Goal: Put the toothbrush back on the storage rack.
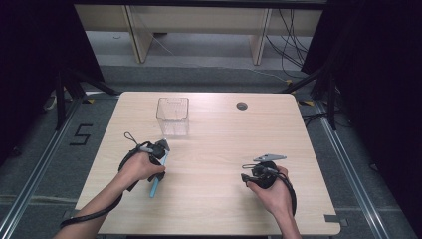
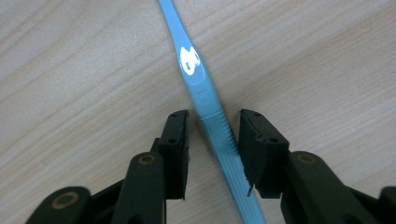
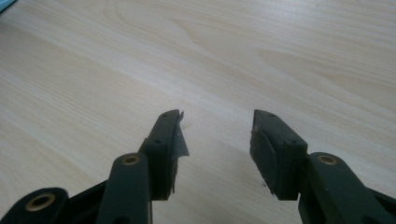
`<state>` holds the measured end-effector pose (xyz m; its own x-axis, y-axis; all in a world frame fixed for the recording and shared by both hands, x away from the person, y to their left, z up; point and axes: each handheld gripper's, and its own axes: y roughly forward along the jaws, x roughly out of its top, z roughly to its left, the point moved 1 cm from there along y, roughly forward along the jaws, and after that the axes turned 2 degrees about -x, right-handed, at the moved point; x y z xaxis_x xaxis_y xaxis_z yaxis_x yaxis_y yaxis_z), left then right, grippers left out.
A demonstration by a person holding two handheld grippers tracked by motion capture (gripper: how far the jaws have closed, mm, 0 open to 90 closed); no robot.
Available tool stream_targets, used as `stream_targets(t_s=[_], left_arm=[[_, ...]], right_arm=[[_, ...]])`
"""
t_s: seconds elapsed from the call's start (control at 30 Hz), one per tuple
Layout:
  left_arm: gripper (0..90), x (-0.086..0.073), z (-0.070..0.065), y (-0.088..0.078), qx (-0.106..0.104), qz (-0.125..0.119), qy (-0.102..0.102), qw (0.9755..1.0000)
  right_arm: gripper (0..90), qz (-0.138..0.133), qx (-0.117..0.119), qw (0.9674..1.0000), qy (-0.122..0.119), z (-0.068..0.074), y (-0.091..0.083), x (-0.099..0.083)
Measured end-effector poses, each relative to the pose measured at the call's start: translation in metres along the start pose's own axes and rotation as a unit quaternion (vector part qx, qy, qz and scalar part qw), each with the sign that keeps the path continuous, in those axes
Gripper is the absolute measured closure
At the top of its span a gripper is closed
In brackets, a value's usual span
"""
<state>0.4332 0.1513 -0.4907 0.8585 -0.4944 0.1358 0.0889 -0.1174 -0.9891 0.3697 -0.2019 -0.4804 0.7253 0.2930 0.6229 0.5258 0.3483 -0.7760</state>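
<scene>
Left gripper (image 1: 160, 160) is down over the toothbrush (image 1: 156, 183), pointing at the table (image 1: 219, 209) from the left hand (image 1: 142, 167). From the left gripper view, the blue handle (image 2: 210, 112) runs between the two black jaws, from the bottom edge up toward 12 o'clock and out past the top. The jaws stand narrow around it. The pad (image 2: 252, 144) at 3 o'clock of the handle looks to be touching its ribbed edge; the pad (image 2: 180, 144) at 9 o'clock sits just beside it, with a thin strip of wood still showing between. So the brush is bracketed, not squeezed, and it lies flat on the wood.

In the high view the brush sits in the near-left part of the table, its free end sticking out from under the hand toward 6 o'clock. The clear box (image 1: 172, 115) stands at roughly 12 o'clock from that hand, well apart from it, toward the far edge. A small round grommet (image 1: 242, 105) sits at 3 o'clock of the box.

Over to the right: the right gripper (image 1: 249, 175) rests low over the near-right part of the table in the right hand (image 1: 271, 191), well apart from the brush. In the right gripper view its jaws gape wide, only bare wood grain between them.
</scene>
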Motion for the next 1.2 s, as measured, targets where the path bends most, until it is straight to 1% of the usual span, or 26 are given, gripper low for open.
stream_targets(t_s=[0.03,0.1,0.2,0.23,0.27,0.37,0.4,0.43,0.47,0.5,0.53,0.57,0.63,0.67,0.7,0.8,0.83,0.87,0.93,0.97,1.0,1.03,1.07,1.13,1.17,1.2], left_arm=[[66.0,-0.0002,-0.0002,0.0003,0.003,-0.002,0.002,1.0],[68.0,-0.0004,-0.0003,-0.0005,0.005,0.003,0.01,0.9999],[70.2,-0.0008,0.0,-0.0006,0.008,0.006,0.015,0.9998],[70.8,-0.0005,0.0006,-0.0019,0.01,0.016,0.019,0.9996],[71.3,-0.0005,0.0006,-0.0019,0.01,0.016,0.019,0.9996],[72.9,-0.0009,0.001,-0.0011,0.011,0.015,0.022,0.9996],[74.1,-0.0011,0.0011,-0.0009,0.012,0.015,0.025,0.9995],[74.5,-0.0009,0.0014,-0.0017,0.013,0.021,0.029,0.9993],[75.1,-0.0013,0.0015,-0.0011,0.014,0.018,0.036,0.9991],[75.9,-0.0013,0.0015,-0.0011,0.014,0.018,0.036,0.9991],[76.6,-0.0013,0.0013,-0.0014,0.014,0.02,0.037,0.999],[77.3,-0.0015,0.0006,-0.0012,0.012,0.018,0.037,0.9991],[77.8,-0.0016,0.0007,-0.0013,0.012,0.017,0.04,0.999],[77.8,-0.0018,0.0019,-0.0008,0.015,0.013,0.051,0.9985],[78.1,-0.0026,0.0012,-0.0007,0.013,0.01,0.05,0.9986],[78.1,-0.0034,0.001,-0.0006,0.009,0.005,0.05,0.9987],[78.1,-0.0037,0.0016,-0.001,0.008,0.007,0.053,0.9986],[78.2,-0.0044,0.0027,-0.0008,0.008,0.002,0.057,0.9983],[78.2,-0.0048,0.0026,-0.0007,0.004,0.002,0.056,0.9984],[78.2,-0.0049,0.0032,-0.0009,0.005,0.001,0.059,0.9982],[78.2,-0.0058,0.0029,-0.0006,-0.003,-0.001,0.055,0.9985],[78.2,-0.0058,0.0035,-0.0011,-0.004,-0.004,0.057,0.9984],[78.2,-0.0058,0.0035,-0.0011,-0.004,-0.004,0.057,0.9984],[78.2,-0.0064,0.0047,-0.0032,-0.009,-0.015,0.053,0.9984],[78.2,-0.0064,0.0047,-0.0032,-0.009,-0.015,0.053,0.9984],[78.2,-0.0065,0.0056,-0.0051,-0.009,-0.016,0.055,0.9983]], right_arm=[[53.3,-0.001,-0.002,1.0,-0.001,0.0002,0.0002,0.0],[53.2,-0.002,-0.006,1.0,0.0,0.0007,-0.0001,0.0002],[53.3,-0.002,-0.002,1.0,-0.001,0.0005,0.0,0.0001],[53.2,0.0,-0.009,0.9999,-0.004,-0.0003,0.0002,-0.0001],[53.2,-0.001,-0.002,1.0,-0.001,0.0004,-0.0001,0.0],[53.2,-0.002,-0.003,1.0,-0.001,0.0004,0.0001,-0.0001],[53.1,-0.002,-0.002,1.0,-0.001,0.0005,0.0001,-0.0002],[53.1,-0.001,-0.002,1.0,-0.003,0.0004,0.0,-0.0003],[53.1,0.0,-0.001,1.0,-0.003,0.0004,0.0001,-0.0002],[53.1,-0.002,-0.001,1.0,-0.005,0.0002,0.0003,-0.0002],[53.1,0.002,-0.002,1.0,0.0,0.0011,-0.0006,-0.0004],[53.1,-0.003,-0.001,1.0,-0.007,0.0,0.0003,-0.0002],[53.0,-0.003,-0.002,1.0,-0.005,0.0001,0.0005,-0.0003],[53.0,-0.003,-0.002,1.0,-0.005,0.0001,0.0005,-0.0003],[53.1,0.001,0.0,1.0,-0.002,0.0,0.0002,-0.0004],[53.0,0.001,0.002,1.0,-0.001,-0.0003,0.0007,-0.0007],[53.0,0.0,0.002,1.0,-0.002,-0.0002,0.0006,-0.0008],[52.9,-0.002,-0.001,1.0,-0.002,0.0003,0.001,-0.0011],[52.9,0.0,0.0,1.0,0.001,0.0003,0.0016,-0.0011],[52.9,0.004,-0.001,1.0,0.004,0.001,0.0012,-0.0012],[52.8,0.005,-0.002,1.0,0.003,0.0012,0.0008,-0.0011],[52.8,0.003,0.0,0.9999,0.01,0.0023,0.0012,-0.0014],[52.8,0.001,-0.002,1.0,0.005,0.0013,0.0013,-0.0013],[52.7,0.001,-0.002,1.0,0.009,0.0016,0.0021,-0.0016],[52.7,-0.001,-0.003,1.0,0.002,0.0008,0.0025,-0.0015],[52.7,-0.001,-0.003,1.0,0.002,0.0008,0.0025,-0.0015]])
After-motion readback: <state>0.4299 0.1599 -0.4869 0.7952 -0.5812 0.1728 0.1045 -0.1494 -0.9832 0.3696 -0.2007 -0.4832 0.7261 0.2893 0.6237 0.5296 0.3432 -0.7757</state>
